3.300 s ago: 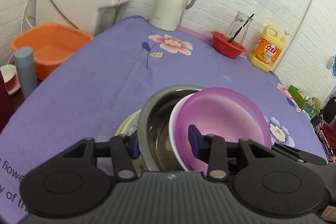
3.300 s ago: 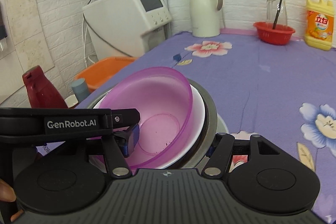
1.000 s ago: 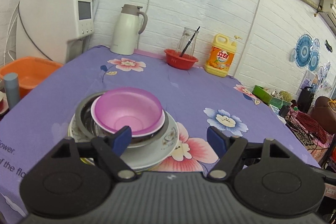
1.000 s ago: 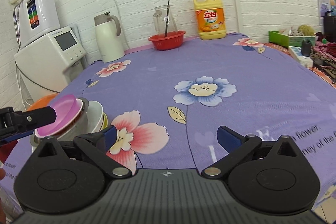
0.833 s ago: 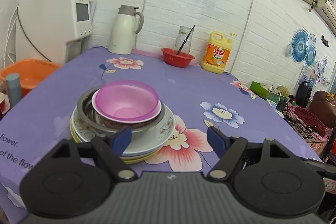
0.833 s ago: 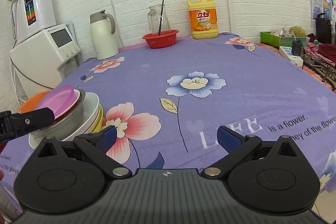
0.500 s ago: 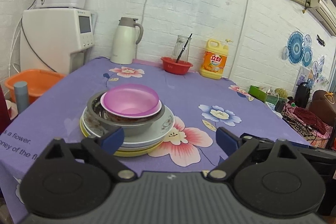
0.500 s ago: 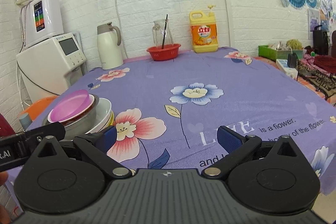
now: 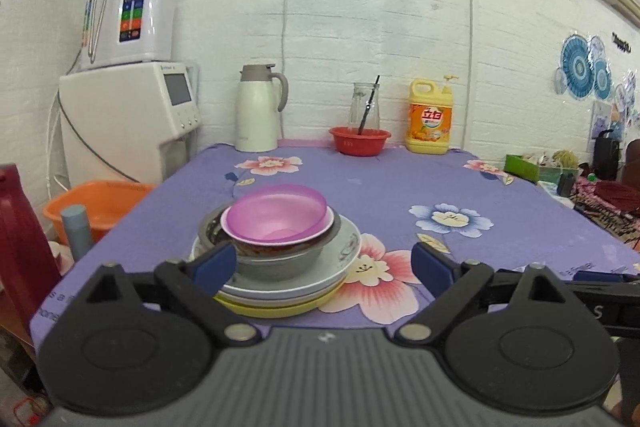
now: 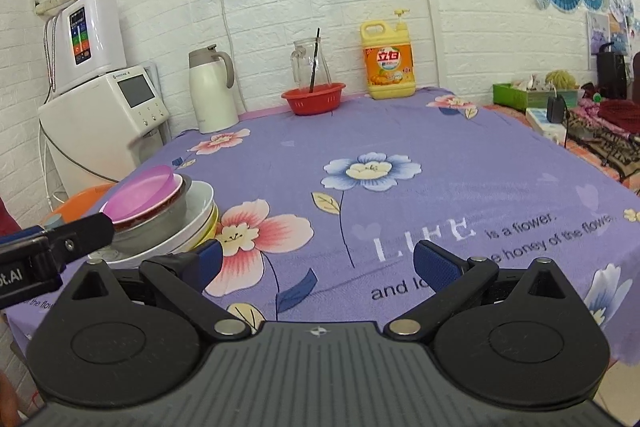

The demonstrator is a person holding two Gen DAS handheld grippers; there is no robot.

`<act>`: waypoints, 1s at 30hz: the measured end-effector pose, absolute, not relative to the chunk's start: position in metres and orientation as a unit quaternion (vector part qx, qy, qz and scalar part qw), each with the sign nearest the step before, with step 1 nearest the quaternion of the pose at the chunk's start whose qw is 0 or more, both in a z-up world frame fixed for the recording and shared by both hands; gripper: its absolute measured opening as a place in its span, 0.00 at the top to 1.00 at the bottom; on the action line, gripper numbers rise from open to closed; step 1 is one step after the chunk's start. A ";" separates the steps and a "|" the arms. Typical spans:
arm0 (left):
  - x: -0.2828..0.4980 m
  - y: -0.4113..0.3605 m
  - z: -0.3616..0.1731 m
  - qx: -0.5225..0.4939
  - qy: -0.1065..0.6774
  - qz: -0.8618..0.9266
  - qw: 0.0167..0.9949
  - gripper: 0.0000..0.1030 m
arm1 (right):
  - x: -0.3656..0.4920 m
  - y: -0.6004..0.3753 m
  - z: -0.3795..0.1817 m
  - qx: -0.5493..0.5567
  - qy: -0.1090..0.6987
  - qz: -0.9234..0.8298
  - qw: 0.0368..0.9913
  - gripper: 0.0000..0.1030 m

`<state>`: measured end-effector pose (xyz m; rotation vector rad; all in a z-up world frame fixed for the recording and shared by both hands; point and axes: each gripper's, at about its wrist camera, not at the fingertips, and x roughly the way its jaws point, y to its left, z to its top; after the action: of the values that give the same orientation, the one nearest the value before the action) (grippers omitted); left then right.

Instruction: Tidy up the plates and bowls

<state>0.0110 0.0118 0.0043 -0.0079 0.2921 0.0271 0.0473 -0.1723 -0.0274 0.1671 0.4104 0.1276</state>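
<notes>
Sitting near the table's front left corner, the translucent pink plastic bowl [image 9: 279,215] nests in a red-rimmed white bowl [image 9: 280,245], a steel bowl [image 9: 276,263], then white and yellow plates [image 9: 288,293]. Left gripper [image 9: 323,264] and right gripper [image 10: 318,262] are spread wide, empty. The uneven, off-centre nesting could let the stack slide if the purple floral tablecloth [image 10: 420,155] is nudged.

left gripper [image 9: 322,263] jaws wide, empty | pink bowl [image 9: 278,217] nested in steel bowl [image 9: 276,261] on plates [image 9: 288,287] near table's [image 9: 520,227] front-left corner | kettle [image 9: 258,109], red basket [image 9: 359,140], soap [image 9: 430,117] along far edge
</notes>
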 end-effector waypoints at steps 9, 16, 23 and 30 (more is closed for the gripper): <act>0.010 0.021 0.007 -0.021 0.147 0.005 0.989 0.10 | 0.047 -0.175 -0.030 0.091 0.208 0.069 0.971 0.00; 0.014 0.020 0.006 -0.019 0.155 0.012 0.988 0.10 | 0.049 -0.170 -0.030 0.087 0.216 0.081 0.969 0.00; 0.013 0.013 0.005 -0.008 0.159 0.003 0.987 0.10 | 0.049 -0.167 -0.032 0.085 0.221 0.087 0.968 0.00; 0.012 0.011 0.006 0.000 0.147 -0.003 0.989 0.10 | 0.048 -0.172 -0.029 0.091 0.217 0.084 0.968 0.00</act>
<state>0.0117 0.0111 0.0058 0.0010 0.2948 -0.0054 0.0481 -0.1717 -0.0293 0.1841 0.4386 0.1705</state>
